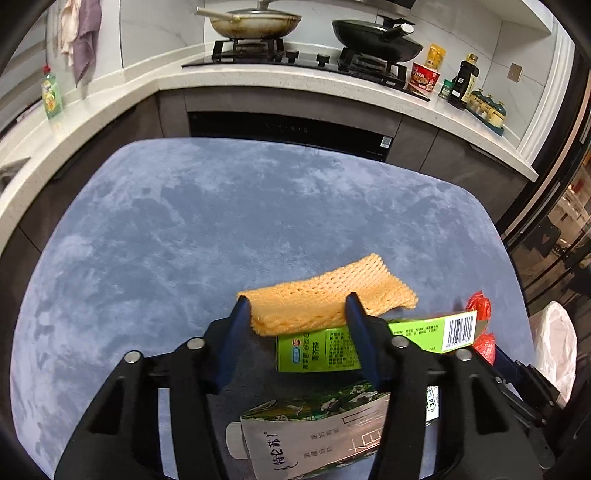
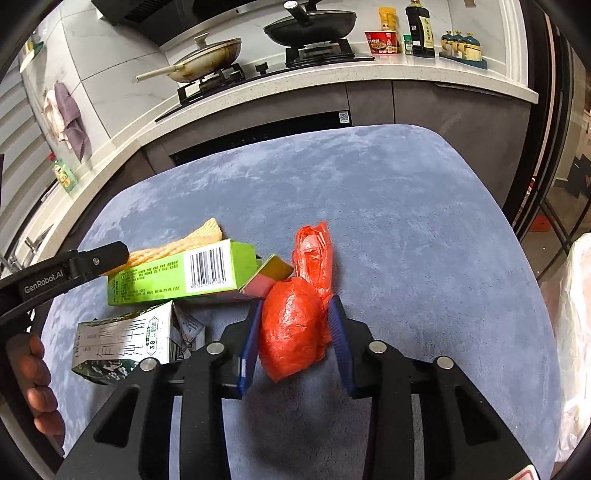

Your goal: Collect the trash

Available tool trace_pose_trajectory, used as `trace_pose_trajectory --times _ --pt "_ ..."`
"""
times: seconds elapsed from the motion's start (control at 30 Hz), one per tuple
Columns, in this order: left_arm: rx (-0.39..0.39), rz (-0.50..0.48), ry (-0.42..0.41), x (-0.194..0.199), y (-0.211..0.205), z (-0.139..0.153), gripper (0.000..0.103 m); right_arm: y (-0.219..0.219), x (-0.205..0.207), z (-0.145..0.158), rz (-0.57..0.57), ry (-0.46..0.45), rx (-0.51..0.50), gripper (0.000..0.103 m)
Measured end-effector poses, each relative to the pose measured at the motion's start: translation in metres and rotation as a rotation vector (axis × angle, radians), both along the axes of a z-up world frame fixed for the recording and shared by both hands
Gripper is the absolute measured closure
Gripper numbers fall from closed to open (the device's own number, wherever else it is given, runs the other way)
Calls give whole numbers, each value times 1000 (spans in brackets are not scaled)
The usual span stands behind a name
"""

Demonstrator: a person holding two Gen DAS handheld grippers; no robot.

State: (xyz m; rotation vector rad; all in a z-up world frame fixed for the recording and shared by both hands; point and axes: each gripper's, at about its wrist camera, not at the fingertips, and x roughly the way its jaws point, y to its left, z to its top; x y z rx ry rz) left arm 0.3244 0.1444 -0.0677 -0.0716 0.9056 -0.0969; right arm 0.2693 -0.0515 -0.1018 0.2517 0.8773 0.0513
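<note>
Right wrist view, near to far: my right jaws are pinched in on the red plastic bag, blue pads touching it on both sides, so I read that as a grip, not fully clamped. The bag's loose tail runs forward of the jaws and lies on the blue desk. Just left of it sit the green carton, with a small pink-and-yellow flap against the bag, and the flattened milk carton nearer me. My left hand shows at the frame edge. Left wrist view: my left jaws are partway closed around the near edge of the orange foam net; left pad touches it, but the right pad sits over net and green carton together, so I can't tell if it's a clean hold. Behind the desk: dishwasher front, stove with two pans, instant noodle cup, sauce bottles. A white bin liner is off the desk's right edge, likely the drop target. Risks, my judgement: bag is slick and squashy, so a shallow pinch could let it slide out on lift; its tail may drag the carton flap. The net is soft and springy, may pull free, or my right finger catches the green carton and tips it. Both grippers are close, so lifting together could collide.
</note>
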Motion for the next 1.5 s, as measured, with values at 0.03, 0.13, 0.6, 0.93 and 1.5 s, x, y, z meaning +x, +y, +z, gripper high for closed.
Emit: trace_pose_trajectory --times 0.03,0.13,0.6,0.93,1.5 --pt "8 1 -8 -2 -1 2 64 0 -1 0 0 -1 0 72" --pt "14 6 -23 -4 0 9 79 -2 -3 3 -4 -6 6 75" --pt "17 -10 -58 -39 -7 38 103 -32 -44 35 -58 -77 45 77" --pt "6 55 -35 -53 18 35 103 -51 -61 49 -77 -107 57 77" --pt "-45 63 39 17 10 14 32 3 72 31 70 -46 37 77"
